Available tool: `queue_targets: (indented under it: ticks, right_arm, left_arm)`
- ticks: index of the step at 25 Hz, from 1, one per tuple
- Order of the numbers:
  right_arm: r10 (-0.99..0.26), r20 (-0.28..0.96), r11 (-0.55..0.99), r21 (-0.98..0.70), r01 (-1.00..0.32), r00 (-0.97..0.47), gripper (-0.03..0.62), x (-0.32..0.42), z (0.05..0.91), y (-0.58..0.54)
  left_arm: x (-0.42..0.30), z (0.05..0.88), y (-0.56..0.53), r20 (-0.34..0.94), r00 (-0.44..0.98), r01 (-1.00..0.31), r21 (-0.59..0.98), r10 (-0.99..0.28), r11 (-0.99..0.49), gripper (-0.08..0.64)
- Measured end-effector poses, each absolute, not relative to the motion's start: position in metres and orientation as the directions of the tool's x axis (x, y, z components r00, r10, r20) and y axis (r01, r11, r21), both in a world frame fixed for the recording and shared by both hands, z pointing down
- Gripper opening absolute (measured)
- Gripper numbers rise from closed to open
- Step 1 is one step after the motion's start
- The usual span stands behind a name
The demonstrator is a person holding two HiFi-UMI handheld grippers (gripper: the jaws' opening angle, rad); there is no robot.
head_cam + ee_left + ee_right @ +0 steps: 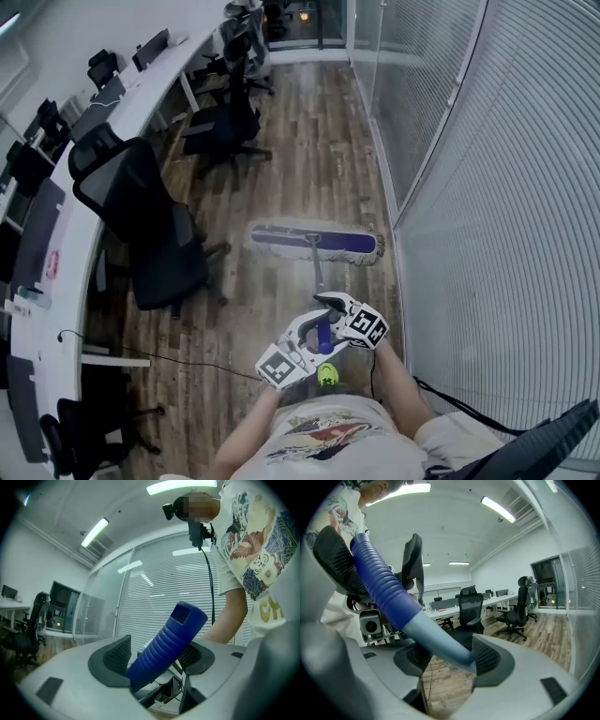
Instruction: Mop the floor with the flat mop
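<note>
Item: flat mop, held in two grippers, head down on the floor beside the right-hand wall
Nearest, left gripper clamped on the blue ribbed grip at the handle's top, probably to steer; just beyond, right gripper clamped on the pale shaft below that grip, probably to push and press down. The shaft slopes away to the mop head, flat and crosswise on the wood floor, near the blinds at right. Black office chair at left; white desk runs far along the left
</note>
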State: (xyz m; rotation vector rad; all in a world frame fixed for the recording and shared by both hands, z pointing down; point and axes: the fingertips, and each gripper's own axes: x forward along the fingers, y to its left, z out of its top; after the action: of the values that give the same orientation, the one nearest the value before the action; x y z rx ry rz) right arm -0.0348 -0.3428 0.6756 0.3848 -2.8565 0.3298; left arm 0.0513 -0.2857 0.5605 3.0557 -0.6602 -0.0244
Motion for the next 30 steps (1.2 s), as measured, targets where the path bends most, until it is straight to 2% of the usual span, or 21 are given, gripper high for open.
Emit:
queue_targets:
  ticks: [6,13,17,24,30]
  right_arm:
    - [-0.192,0.292,0.952,-0.177,-0.251,-0.937,0.233,-0.006,0.696,-0.378]
    - [-0.232,0.229,0.937,-0.210,-0.280,-0.946,0.233,-0.002,0.665,-0.409]
    - [-0.247,0.213,0.932,-0.215,-0.292,-0.945,0.233,-0.005,0.664,-0.427]
    - [-0.234,0.270,0.935,-0.201,-0.292,-0.934,0.233,-0.014,0.667,-0.445]
    - [-0.259,0.250,0.925,-0.215,-0.314,-0.933,0.233,-0.024,0.661,-0.475]
  left_arm:
    - [0.081,0.588,-0.323,0.030,0.897,-0.442,0.044,-0.441,-0.896,0.267]
    - [0.083,0.552,-0.354,-0.042,0.890,-0.452,0.048,-0.454,-0.891,0.267]
    - [0.079,0.554,-0.371,-0.043,0.903,-0.427,0.036,-0.428,-0.904,0.267]
    - [0.074,0.560,-0.387,0.039,0.932,-0.361,0.023,-0.360,-0.932,0.267]
    - [0.064,0.555,-0.415,0.081,0.935,-0.346,0.008,-0.345,-0.938,0.265]
